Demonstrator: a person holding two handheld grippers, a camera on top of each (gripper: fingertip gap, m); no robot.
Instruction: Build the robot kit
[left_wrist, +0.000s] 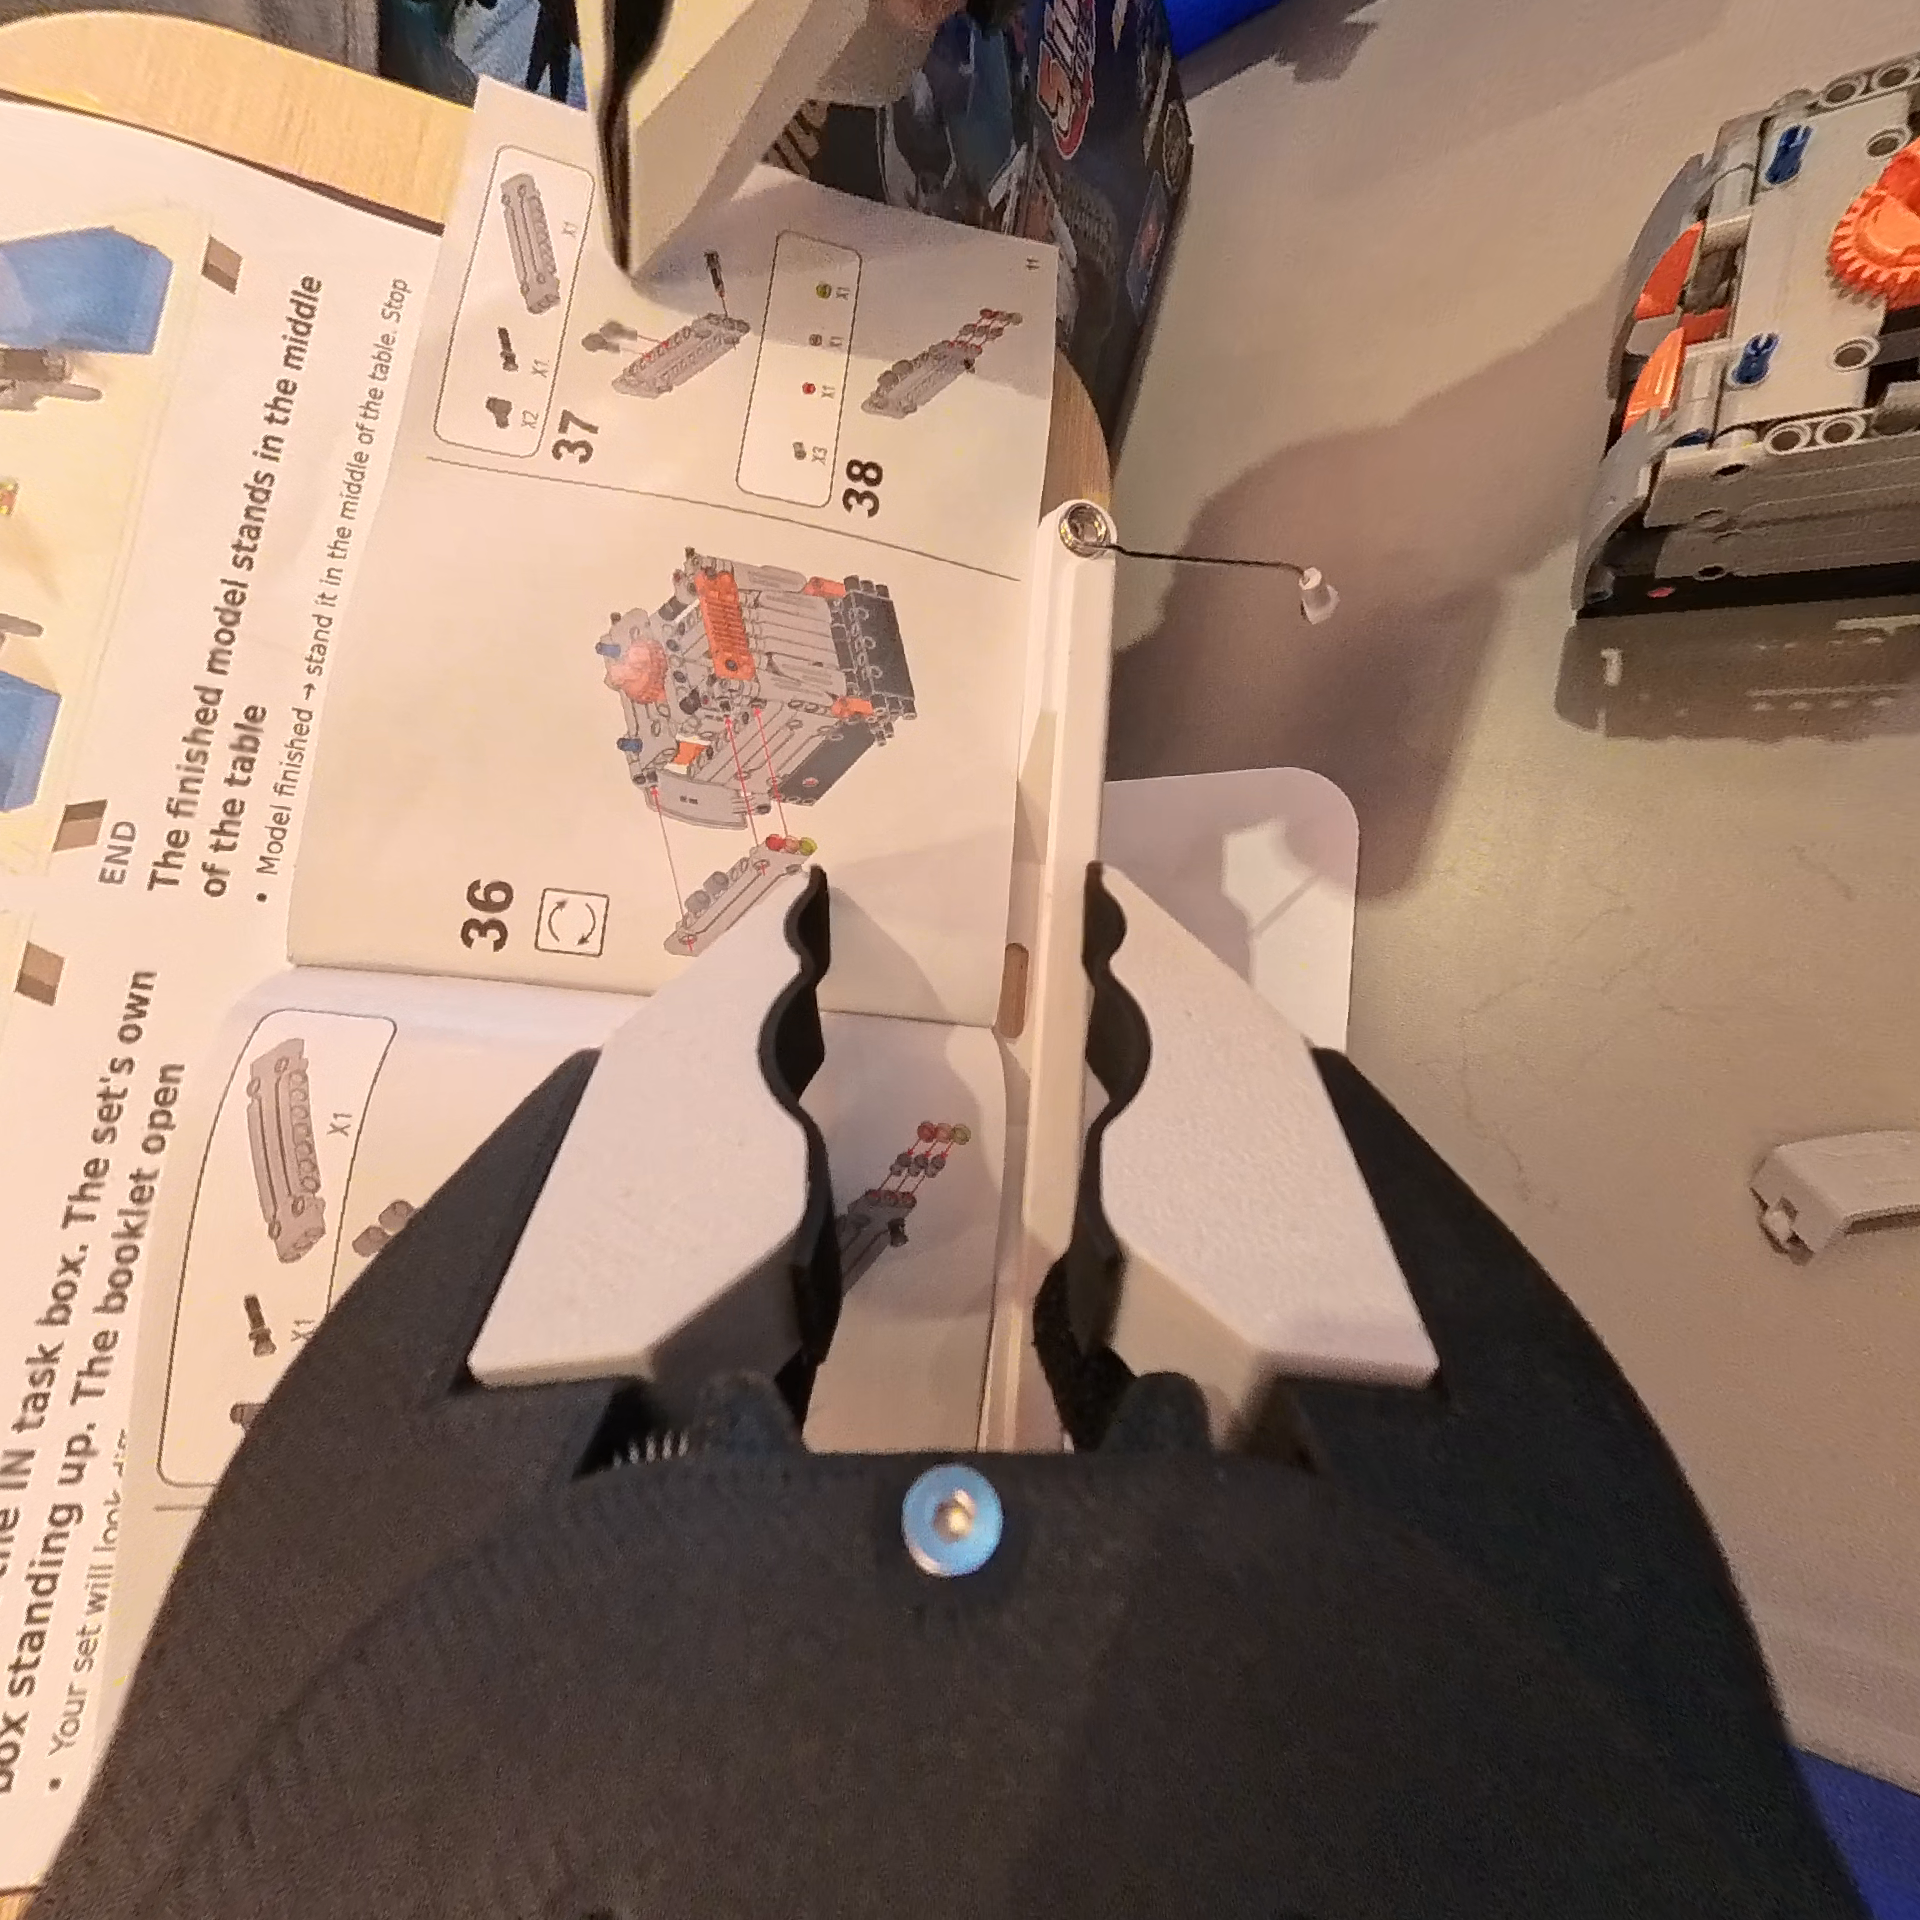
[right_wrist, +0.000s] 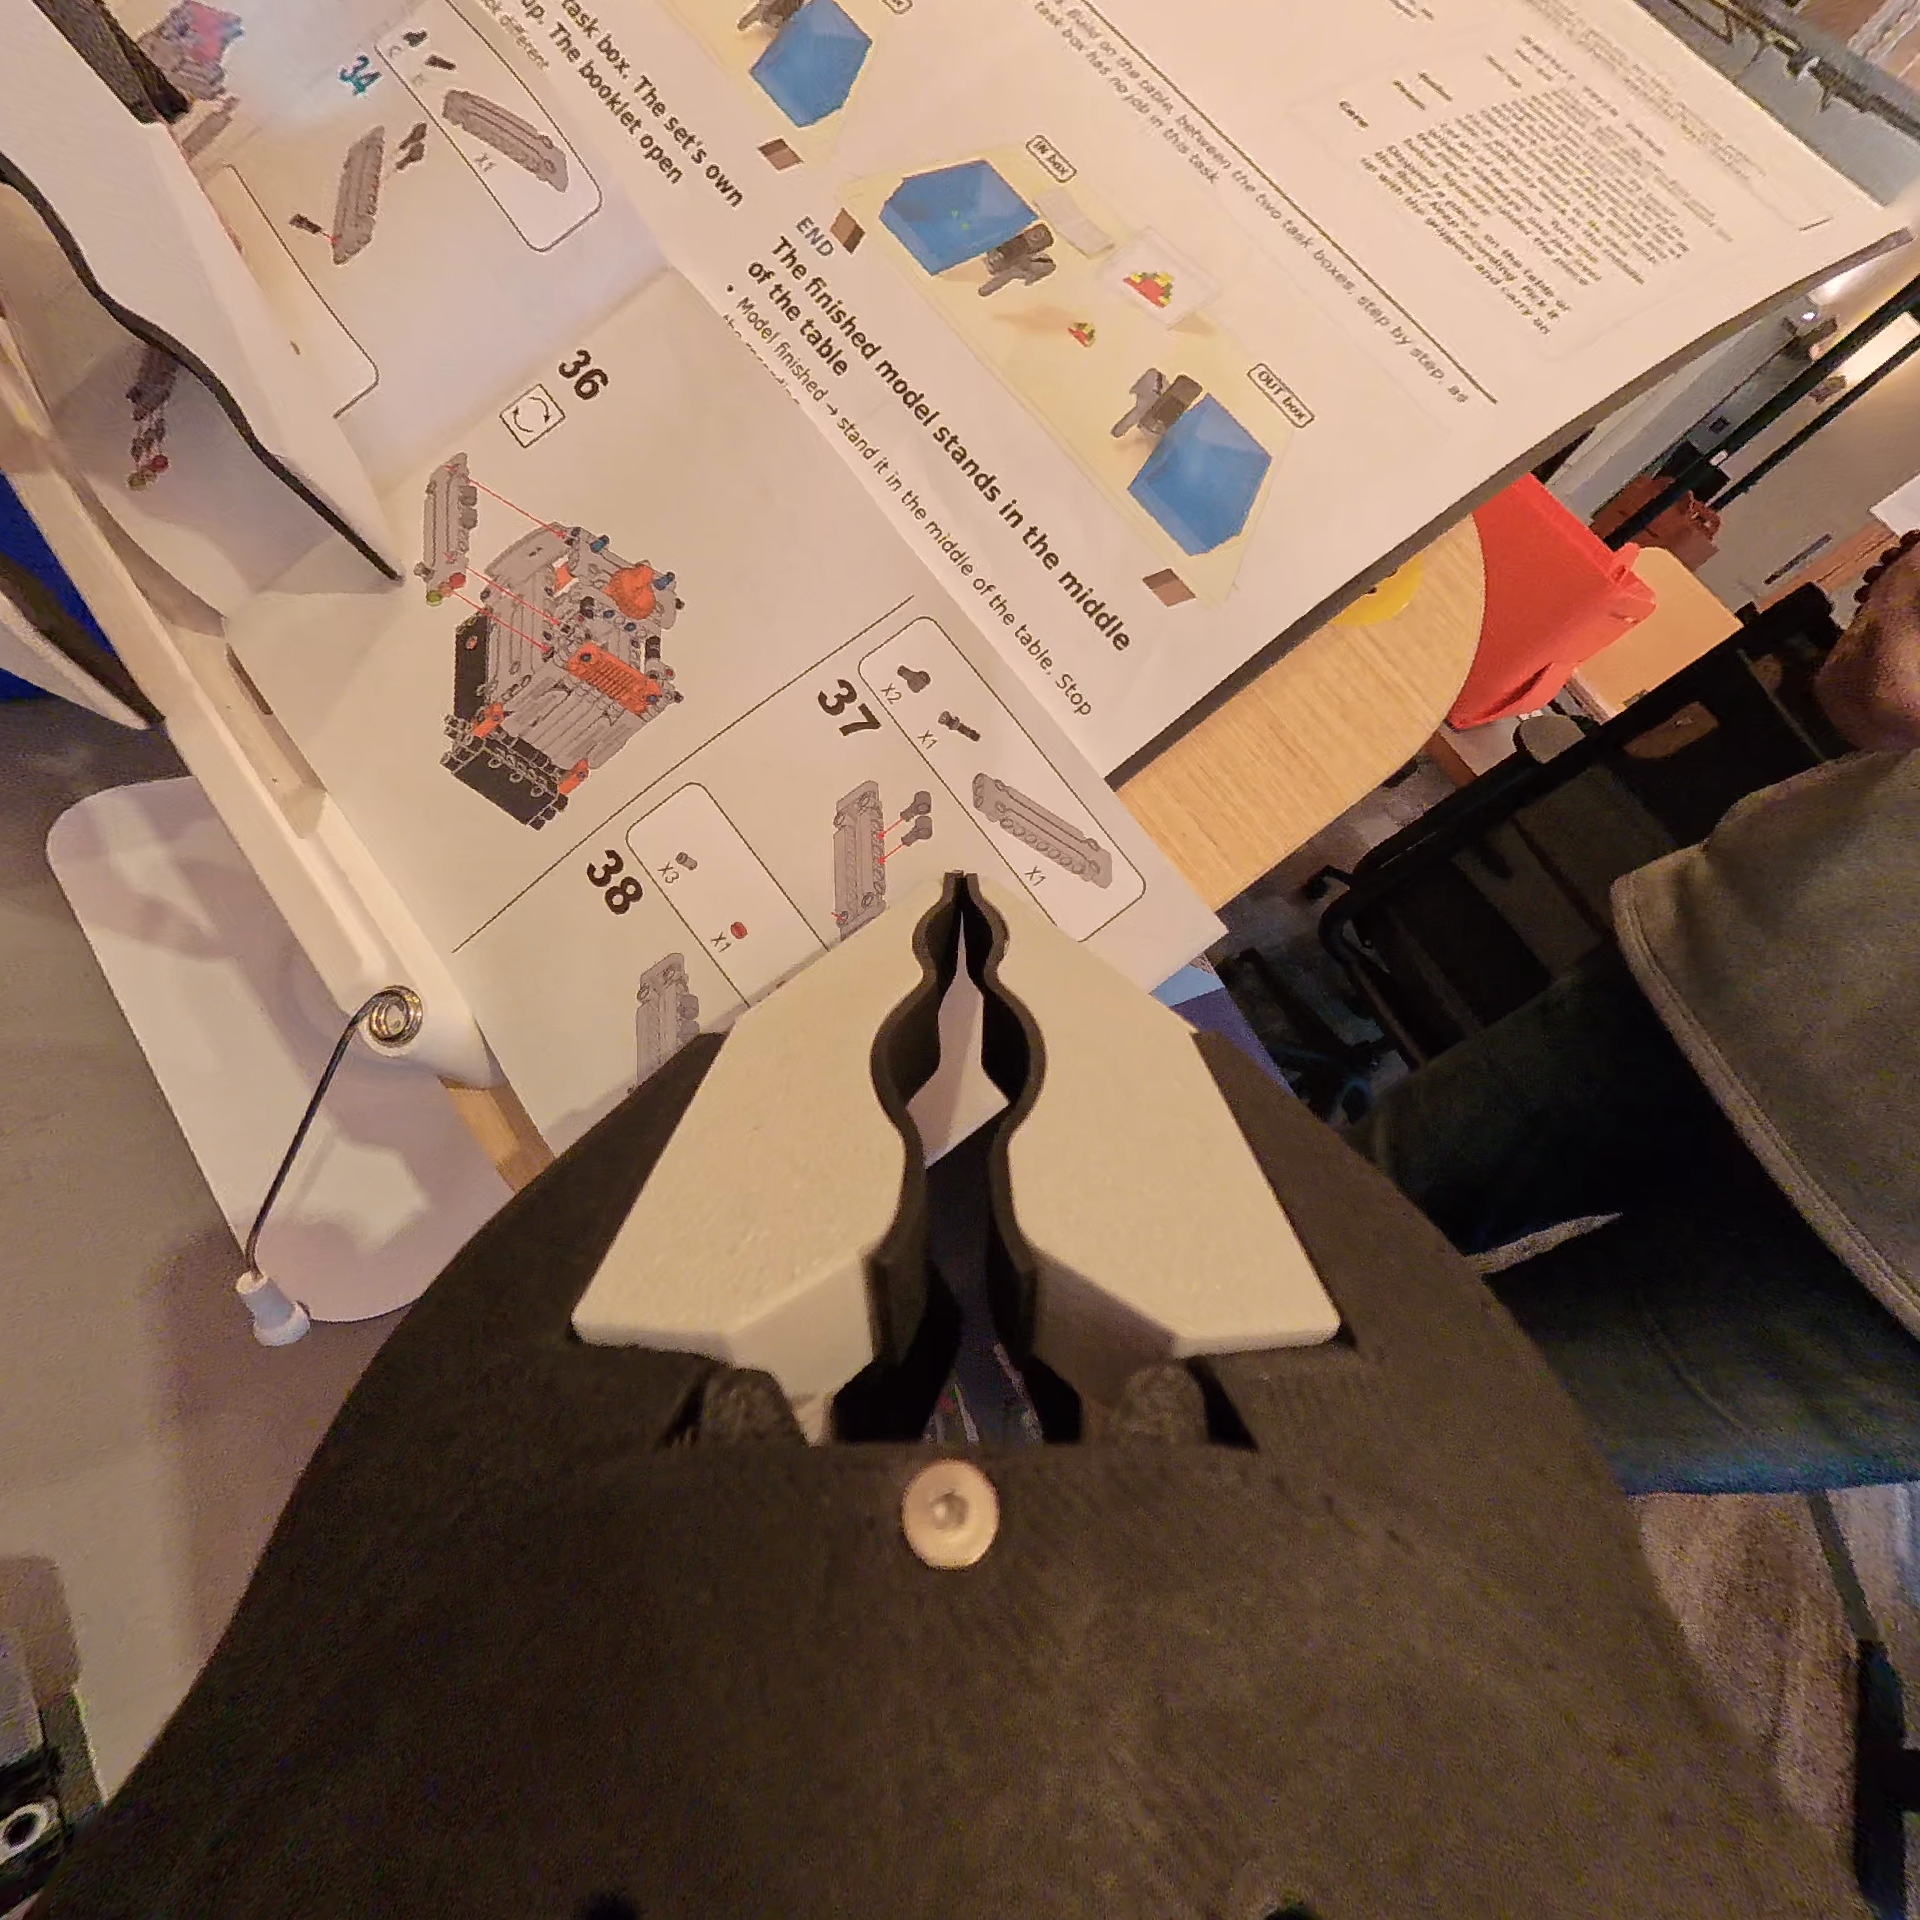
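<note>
An open instruction booklet (left_wrist: 665, 582) leans on a white stand (left_wrist: 1288, 894). My left gripper (left_wrist: 956, 883) is open, its jaws set on either side of the stand's front ledge (left_wrist: 1065, 790) and the booklet's lower edge, gripping nothing. My right gripper (right_wrist: 961, 883) is shut on the outer edge of the booklet's (right_wrist: 727, 623) right-hand page, with paper showing between its jaws. The right gripper also shows at the top of the left wrist view (left_wrist: 675, 135), and the left gripper at the upper left of the right wrist view (right_wrist: 156, 312).
A part-built grey, orange and black brick model (left_wrist: 1766, 343) stands on the grey table to the right. A loose grey curved piece (left_wrist: 1839, 1195) lies nearer. A wire page-holder arm (left_wrist: 1205, 566) sticks out from the stand. A dark printed box (left_wrist: 1101, 156) and a large printed sheet (right_wrist: 1143, 260) stand behind. A person's sleeve (right_wrist: 1787, 987) is at the right. My hands' fingertips stand some 15 centimeters from each other. Measured from the fingertips, the loose grey curved piece (left_wrist: 1839, 1195) is 20 centimeters or so from the left gripper and 35 centimeters from the right.
</note>
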